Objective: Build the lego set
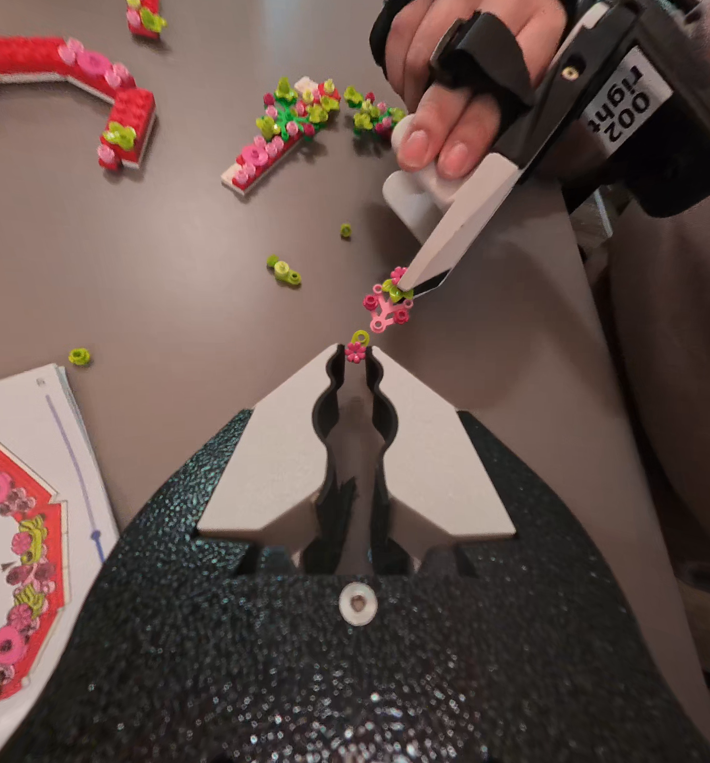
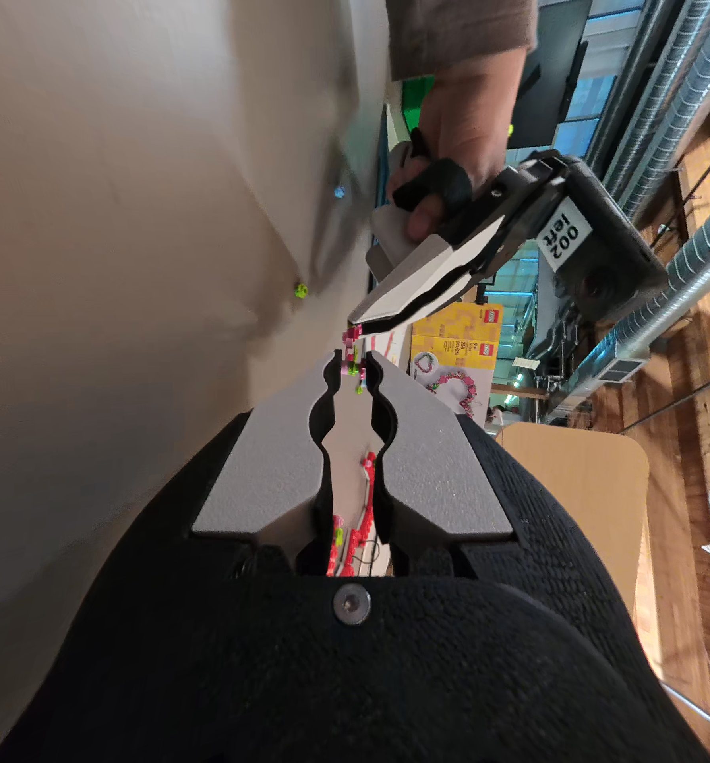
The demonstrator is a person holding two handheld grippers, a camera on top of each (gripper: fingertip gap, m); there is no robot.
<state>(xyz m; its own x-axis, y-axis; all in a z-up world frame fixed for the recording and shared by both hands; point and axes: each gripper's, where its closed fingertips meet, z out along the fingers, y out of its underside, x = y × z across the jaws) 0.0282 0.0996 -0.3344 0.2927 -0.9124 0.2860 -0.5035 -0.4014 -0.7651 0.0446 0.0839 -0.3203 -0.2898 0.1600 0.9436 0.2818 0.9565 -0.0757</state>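
Observation:
My left gripper (image 1: 355,356) is shut on a small magenta flower piece (image 1: 355,351) with a lime ring stem (image 1: 360,337), held above the table. My right gripper (image 1: 407,290) comes in from the upper right, shut on a pink branch piece (image 1: 383,310) that carries dark pink flowers and lime leaves. The two pieces sit a short gap apart. In the right wrist view my right gripper (image 2: 352,357) holds the pink and lime cluster (image 2: 351,365) edge-on. There the left gripper (image 2: 355,327) holds its magenta flower (image 2: 353,332) just above the cluster.
A red curved brick section (image 1: 35,62), a white strip with flowers (image 1: 276,138) and a leaf cluster (image 1: 369,111) lie at the back of the brown table (image 1: 179,247). Loose lime pieces (image 1: 285,270) lie nearer. An instruction booklet (image 1: 27,475) is front left. A set box (image 2: 456,342) stands beyond.

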